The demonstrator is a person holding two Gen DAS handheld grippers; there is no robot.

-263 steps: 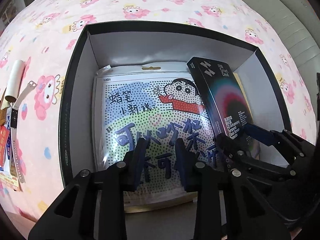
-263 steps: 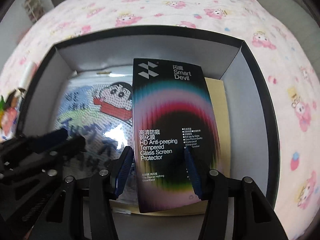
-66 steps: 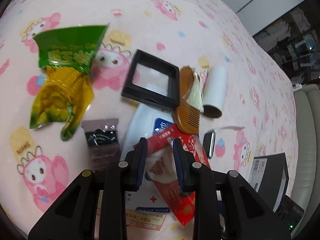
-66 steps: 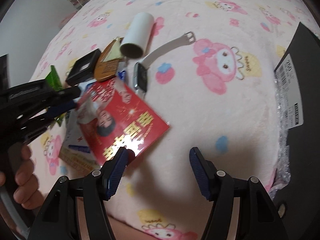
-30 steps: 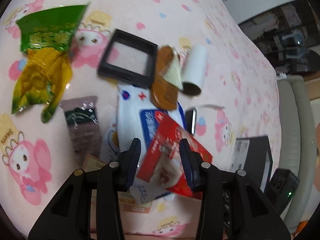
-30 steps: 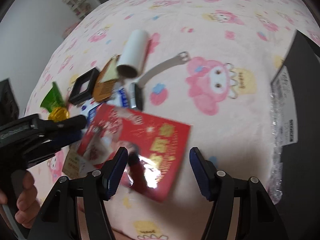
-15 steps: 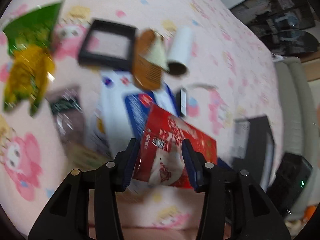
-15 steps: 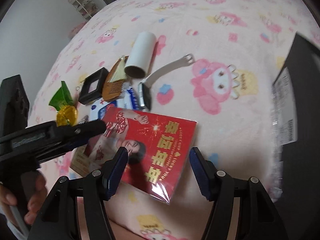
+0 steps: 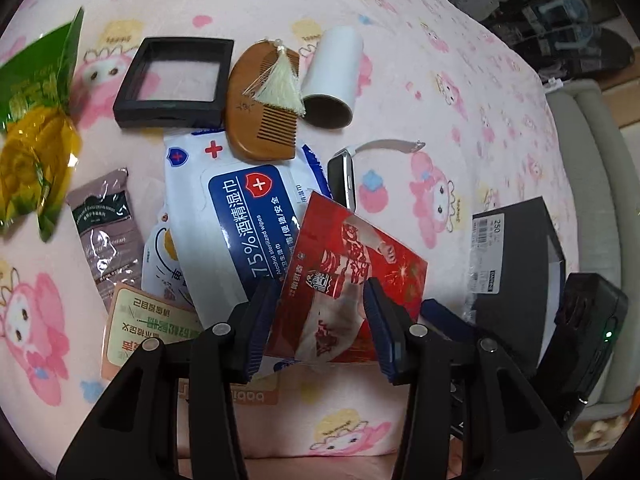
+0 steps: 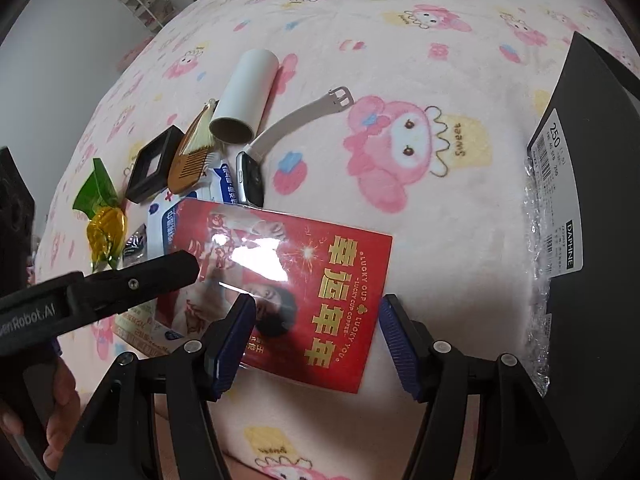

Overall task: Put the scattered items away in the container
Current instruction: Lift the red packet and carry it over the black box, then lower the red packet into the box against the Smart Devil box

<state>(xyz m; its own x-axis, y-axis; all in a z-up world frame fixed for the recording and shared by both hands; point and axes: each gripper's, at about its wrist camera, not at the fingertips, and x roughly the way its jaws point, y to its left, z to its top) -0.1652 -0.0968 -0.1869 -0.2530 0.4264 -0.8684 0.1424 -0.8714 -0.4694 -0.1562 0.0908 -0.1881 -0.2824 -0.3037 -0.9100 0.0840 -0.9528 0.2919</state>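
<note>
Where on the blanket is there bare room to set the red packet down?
Bare blanket lies between the watch with its strap and the black box, right of the red packet. Left of the watch it is crowded: roll, comb, wipes pack and frame touch or overlap.
</note>
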